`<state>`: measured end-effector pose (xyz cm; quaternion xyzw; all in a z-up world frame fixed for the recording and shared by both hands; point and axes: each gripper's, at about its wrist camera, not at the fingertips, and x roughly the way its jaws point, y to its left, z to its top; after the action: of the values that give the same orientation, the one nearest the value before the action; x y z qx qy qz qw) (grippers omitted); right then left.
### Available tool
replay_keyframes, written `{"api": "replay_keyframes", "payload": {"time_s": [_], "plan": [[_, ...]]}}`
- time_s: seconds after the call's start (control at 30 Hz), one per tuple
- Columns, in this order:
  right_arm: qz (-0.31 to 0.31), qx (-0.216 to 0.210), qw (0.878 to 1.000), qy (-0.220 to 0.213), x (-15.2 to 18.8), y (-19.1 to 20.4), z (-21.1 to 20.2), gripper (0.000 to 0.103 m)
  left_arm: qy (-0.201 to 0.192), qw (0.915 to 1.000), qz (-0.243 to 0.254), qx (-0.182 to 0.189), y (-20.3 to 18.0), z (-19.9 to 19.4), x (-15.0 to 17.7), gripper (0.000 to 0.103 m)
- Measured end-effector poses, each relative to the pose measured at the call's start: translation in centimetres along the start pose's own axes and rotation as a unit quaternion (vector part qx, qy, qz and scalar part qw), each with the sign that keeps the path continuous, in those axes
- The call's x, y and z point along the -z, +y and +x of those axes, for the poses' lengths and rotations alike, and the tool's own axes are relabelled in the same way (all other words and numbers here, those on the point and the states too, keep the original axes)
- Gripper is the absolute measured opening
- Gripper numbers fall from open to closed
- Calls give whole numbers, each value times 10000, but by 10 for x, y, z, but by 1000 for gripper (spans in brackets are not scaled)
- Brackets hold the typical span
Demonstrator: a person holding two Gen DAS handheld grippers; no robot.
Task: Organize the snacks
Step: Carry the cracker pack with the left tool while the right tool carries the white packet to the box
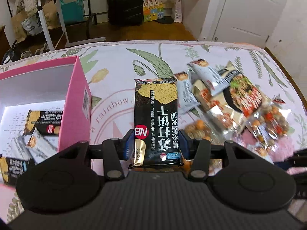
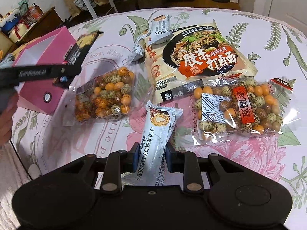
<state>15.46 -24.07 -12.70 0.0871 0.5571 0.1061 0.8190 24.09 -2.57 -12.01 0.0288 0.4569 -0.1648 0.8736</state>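
Note:
My left gripper (image 1: 156,143) is shut on a black soda-cracker packet (image 1: 156,118) and holds it above the table, just right of the pink box (image 1: 76,99). The box is open and holds several packets, one black cracker packet (image 1: 44,122) among them. My right gripper (image 2: 150,158) is shut on a pale blue wafer packet (image 2: 155,138) near the table's front. In the right wrist view the left gripper (image 2: 63,71) with its black packet (image 2: 80,48) hangs over the pink box (image 2: 36,61).
On the flowered tablecloth (image 2: 249,149) lie a large noodle bag (image 2: 201,57), two clear bags of coated nuts (image 2: 104,95) (image 2: 243,107) and two more pale blue packets (image 2: 160,28). A suitcase (image 1: 125,2) and a white door (image 1: 247,9) stand beyond the table.

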Motion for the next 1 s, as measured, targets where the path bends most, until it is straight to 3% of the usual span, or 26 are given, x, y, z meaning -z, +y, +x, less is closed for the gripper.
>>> {"api": "replay_keyframes", "payload": {"time_s": [0.33, 0.57, 0.77, 1.0], "plan": [[-43, -340, 9994, -46, 19, 16, -9, 32, 431, 9985, 104, 321, -22, -24, 45, 47], [-152, -877, 9954, 344, 28, 28, -8, 32, 910, 9949, 266, 329, -25, -40, 71, 47], [-257, -1338, 9892, 537, 31, 49, -23, 32, 1229, 9917, 169, 347, -9, -65, 81, 47], [-564, -1517, 9847, 642, 28, 79, -48, 32, 1511, 9881, 185, 209, 17, -100, 86, 47]]}}
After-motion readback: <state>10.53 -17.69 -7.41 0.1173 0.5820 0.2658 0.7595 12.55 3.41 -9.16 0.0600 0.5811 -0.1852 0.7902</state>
